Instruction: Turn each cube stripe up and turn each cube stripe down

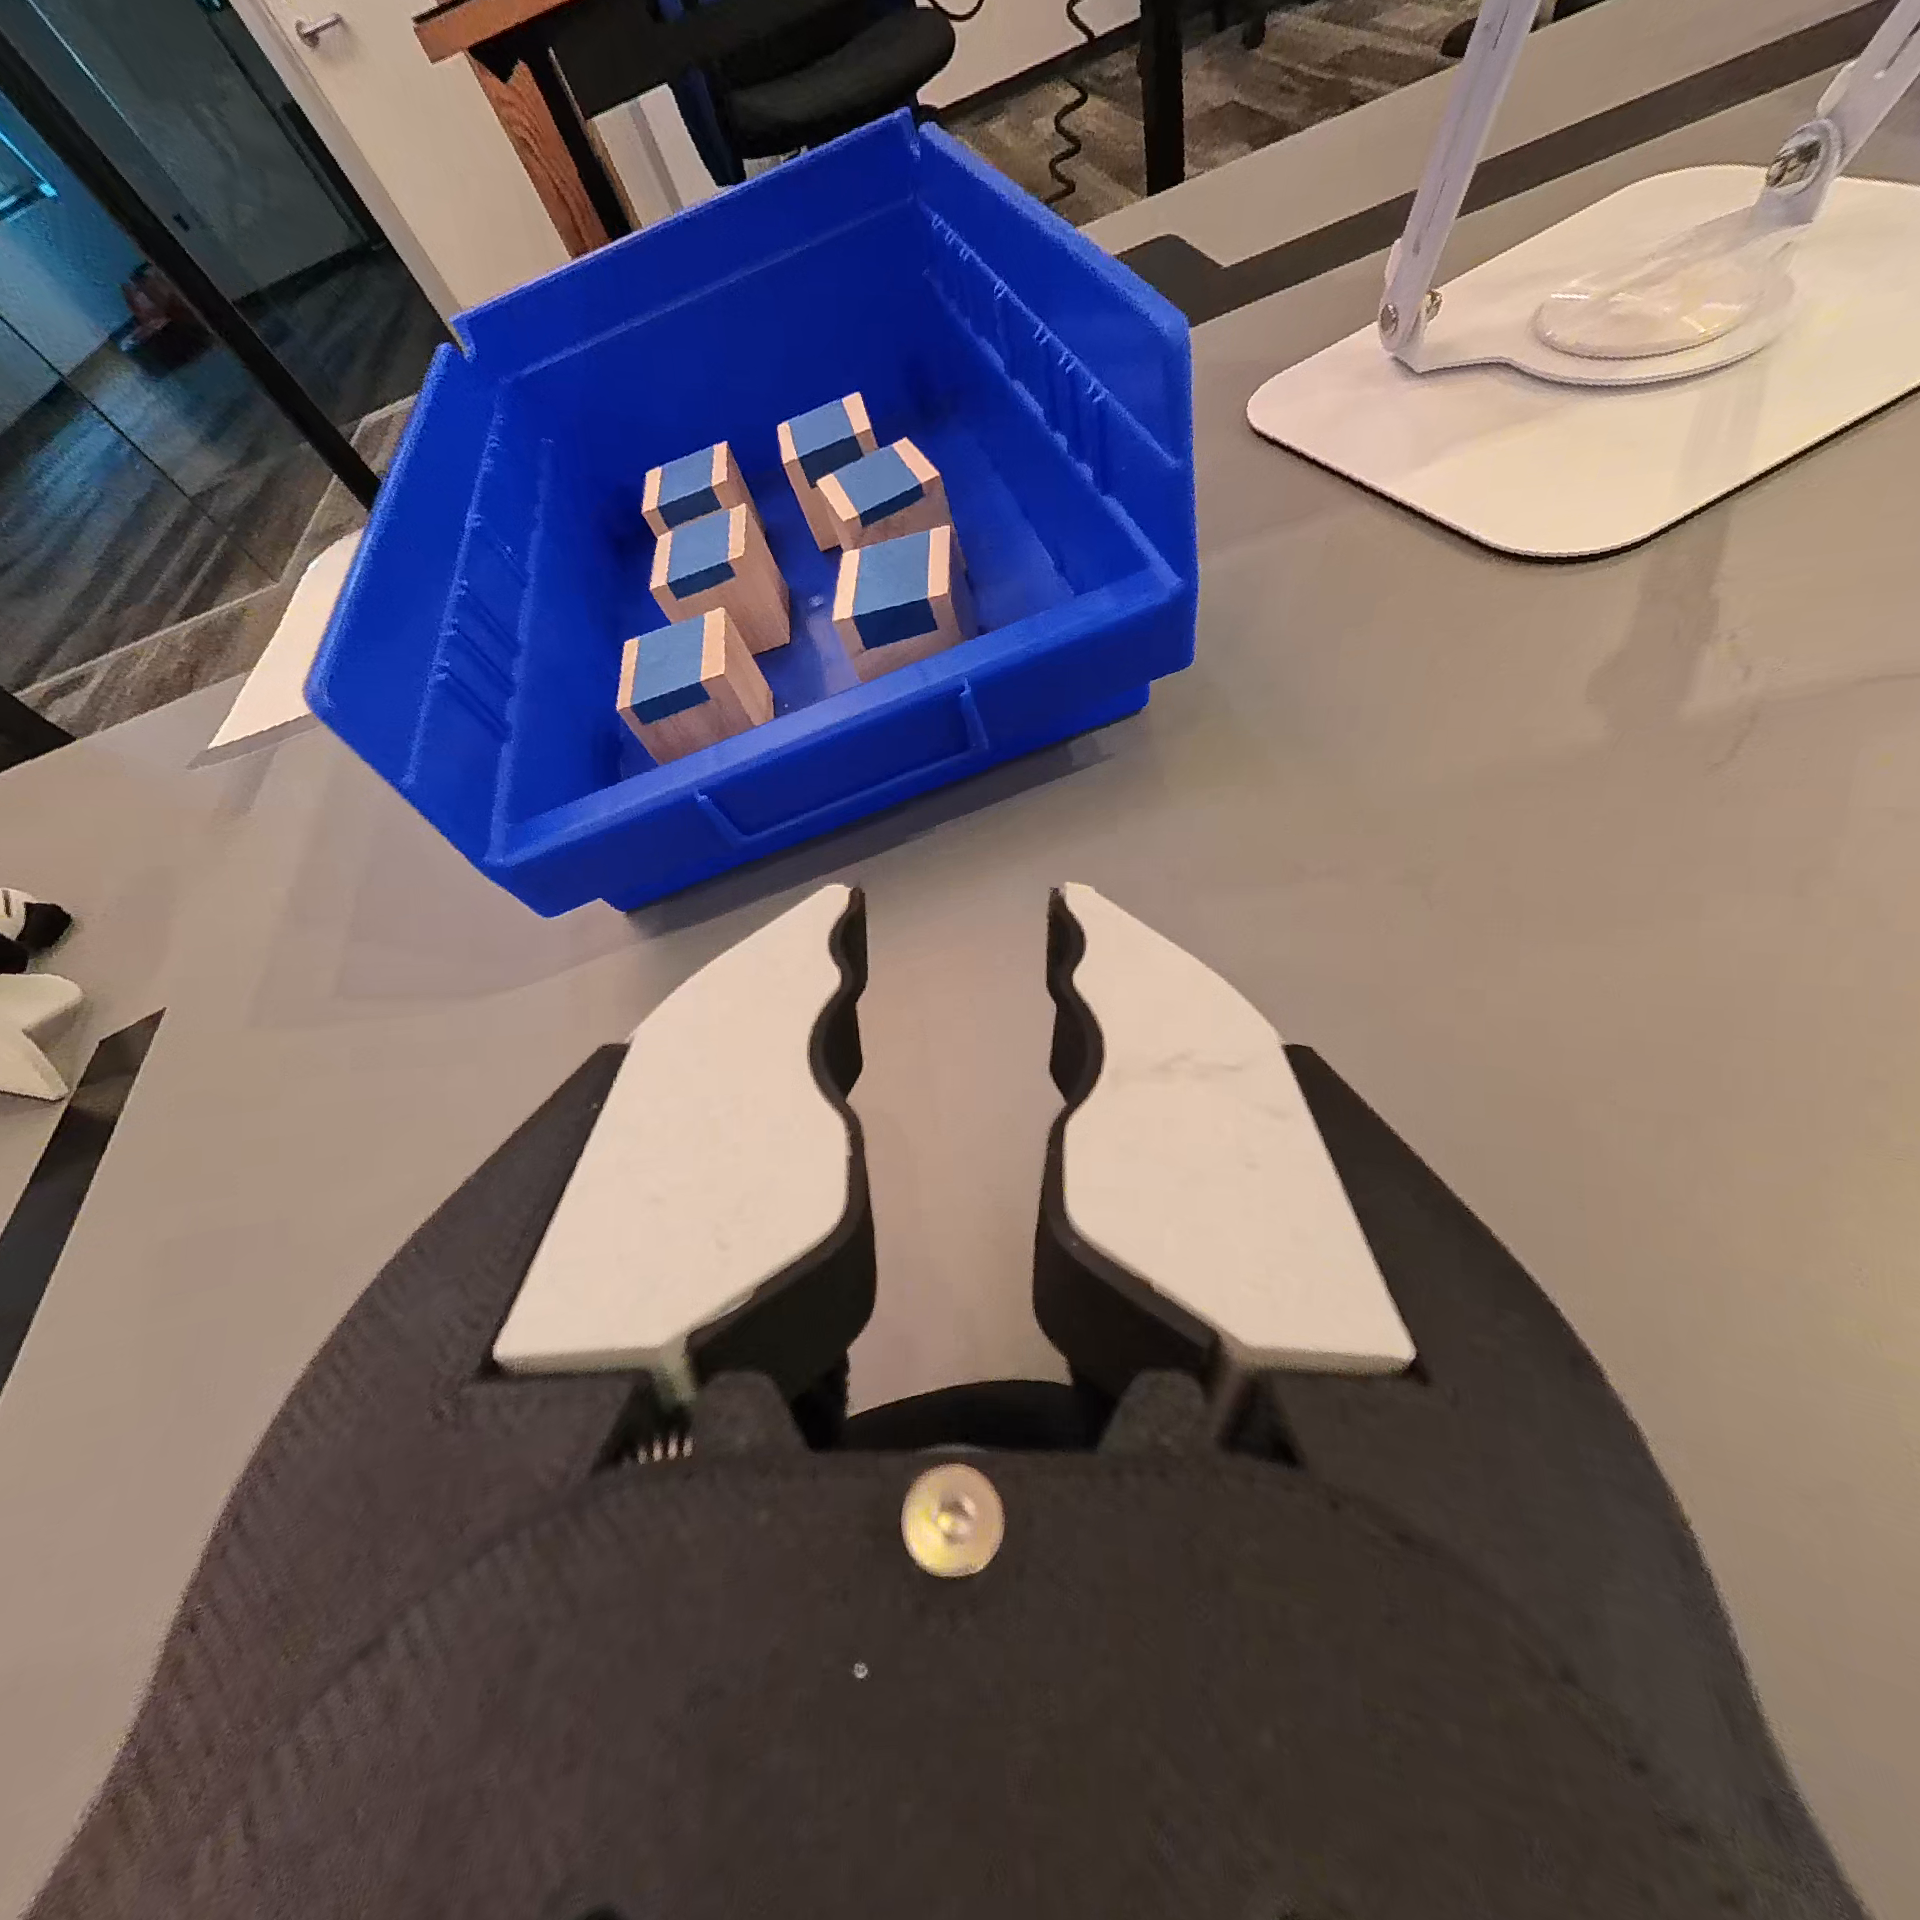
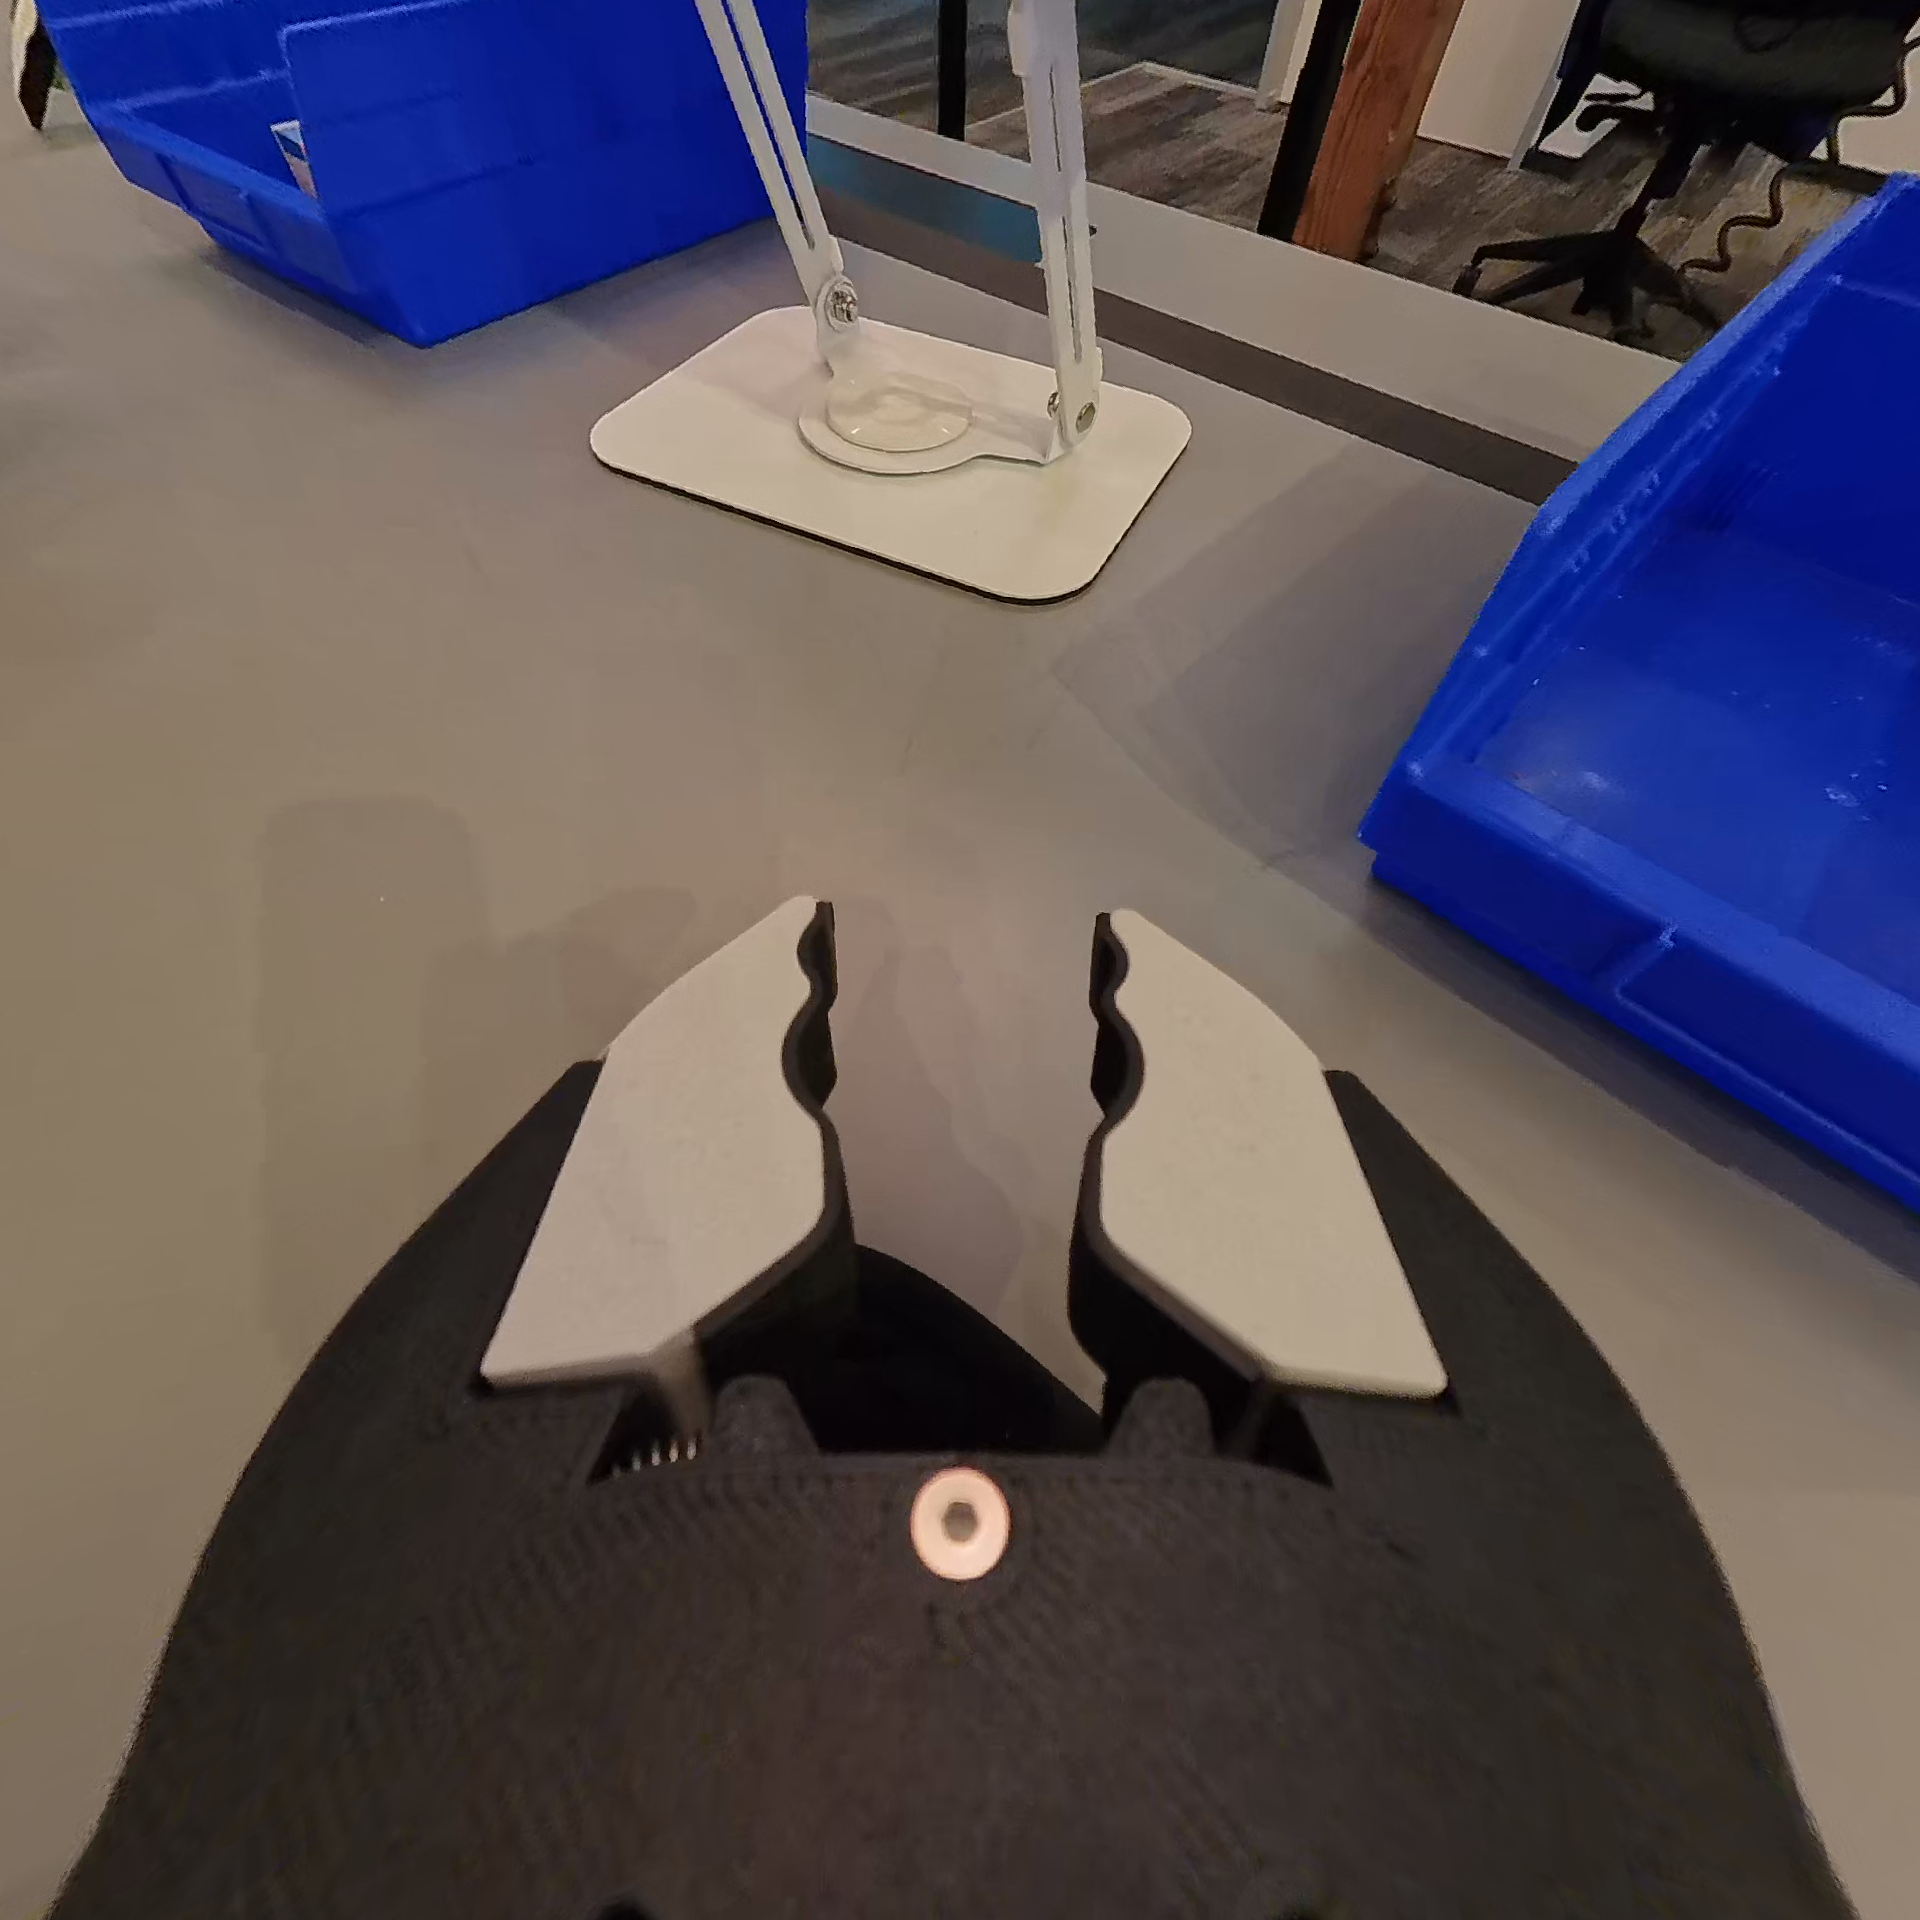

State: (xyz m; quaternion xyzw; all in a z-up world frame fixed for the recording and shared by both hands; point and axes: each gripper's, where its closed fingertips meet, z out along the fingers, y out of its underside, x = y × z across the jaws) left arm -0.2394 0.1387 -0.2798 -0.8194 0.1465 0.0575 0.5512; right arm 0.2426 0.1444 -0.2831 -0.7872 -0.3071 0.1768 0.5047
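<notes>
Several wooden cubes with a blue stripe on top stand in a blue bin in the left wrist view. My left gripper is open and empty over the grey table, just short of the bin's front wall. My right gripper is open and empty over the bare table. A second blue bin stands to its right and shows no cubes inside. The first bin shows at the far left in the right wrist view.
A white lamp stand with a flat base stands on the table between the bins; it also shows in the right wrist view. Office chairs and a wooden post are beyond the table's far edge.
</notes>
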